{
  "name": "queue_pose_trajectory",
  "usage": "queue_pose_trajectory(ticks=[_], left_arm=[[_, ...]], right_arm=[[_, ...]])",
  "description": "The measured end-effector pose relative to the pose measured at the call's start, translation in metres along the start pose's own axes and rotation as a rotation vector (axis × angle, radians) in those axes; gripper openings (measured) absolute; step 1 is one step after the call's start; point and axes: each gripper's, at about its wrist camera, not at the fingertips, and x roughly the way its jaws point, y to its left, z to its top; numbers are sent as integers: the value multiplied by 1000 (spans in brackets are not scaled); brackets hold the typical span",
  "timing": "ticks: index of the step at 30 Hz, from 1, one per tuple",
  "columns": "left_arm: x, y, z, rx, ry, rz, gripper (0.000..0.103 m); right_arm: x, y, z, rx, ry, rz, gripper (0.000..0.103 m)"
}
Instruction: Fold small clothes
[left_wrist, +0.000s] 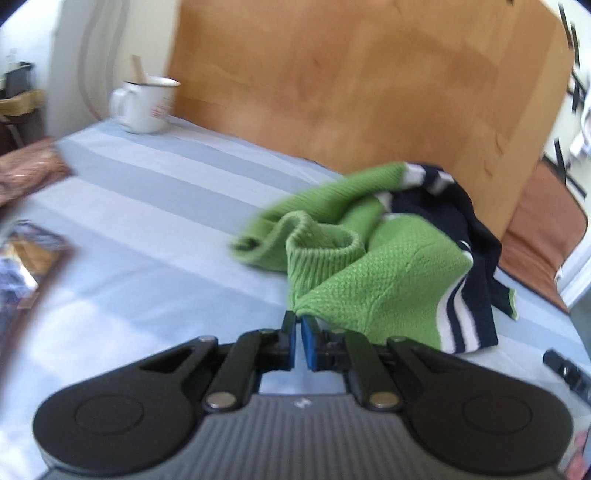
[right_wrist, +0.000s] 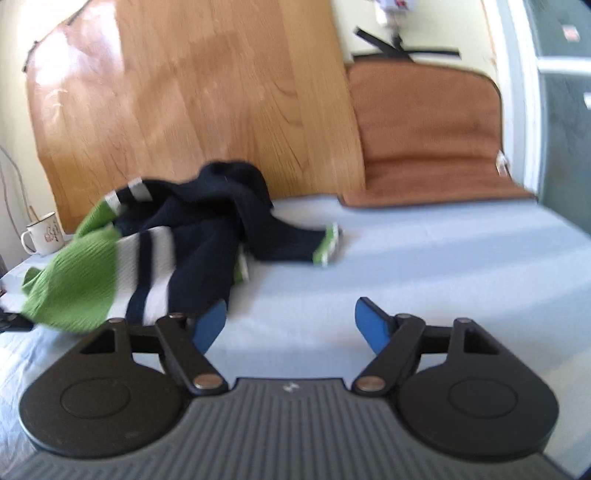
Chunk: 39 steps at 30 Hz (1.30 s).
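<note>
Here left fingers (left_wrist: 300, 325) pinch sweater (left_wrist: 384, 273) edge

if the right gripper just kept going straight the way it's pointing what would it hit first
Probably nothing soon. The right gripper, jaws open with nothing between them, points over bare striped sheet, which it would likely meet first. The green and navy sweater lies off to its left, though depth is unclear.

- Bright daylight fills both views, with pale sunlit patches on the striped sheet (left_wrist: 155, 184).
- Glare whitens the wooden board (right_wrist: 85, 48) at upper left.
- Motion blur softens everything.
- Fisheye bending curves the edges; corners darken.
</note>
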Motion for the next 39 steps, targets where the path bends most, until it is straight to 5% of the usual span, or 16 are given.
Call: queue_pose_trajectory(ticks=[4, 8, 10, 11, 12, 13, 17, 19, 20, 21, 23, 27, 39], left_arm=[[-36, 33, -9, -27, -42, 12, 2], [-50, 44, -5, -29, -32, -37, 5], [-52, 48, 0, -47, -37, -62, 35], [-48, 47, 4, -58, -39, -72, 67], [-43, 49, 5, -64, -51, -87, 79], [-35, 47, 9, -69, -52, -90, 80], [3, 47, 17, -122, 14, -116, 78], [20, 43, 21, -136, 46, -98, 67], [26, 42, 21, -138, 52, -96, 44], [32, 40, 22, -136, 63, -86, 19], [38, 41, 24, -151, 81, -72, 14], [9, 41, 35, -103, -29, -81, 12], [-149, -9, 99, 157, -446, -210, 12]], right_arm=[[24, 3, 11, -45, 70, 62, 79], [53, 0, 25, -64, 2, 75, 81], [66, 7, 31, -129, -50, 66, 85], [74, 13, 33, -166, -54, 50, 86], [82, 19, 35, -208, -57, 37, 86], [88, 25, 38, -250, -64, 23, 86], [110, 45, 54, -393, -113, -10, 86], [119, 53, 61, -458, -118, -39, 85], [122, 55, 67, -474, -121, -31, 82], [124, 56, 71, -489, -118, -29, 73], [129, 53, 82, -478, -77, -45, 7], [82, 27, 114, -311, -210, 2, 6], [-150, -42, 179, -184, -644, -49, 6]])
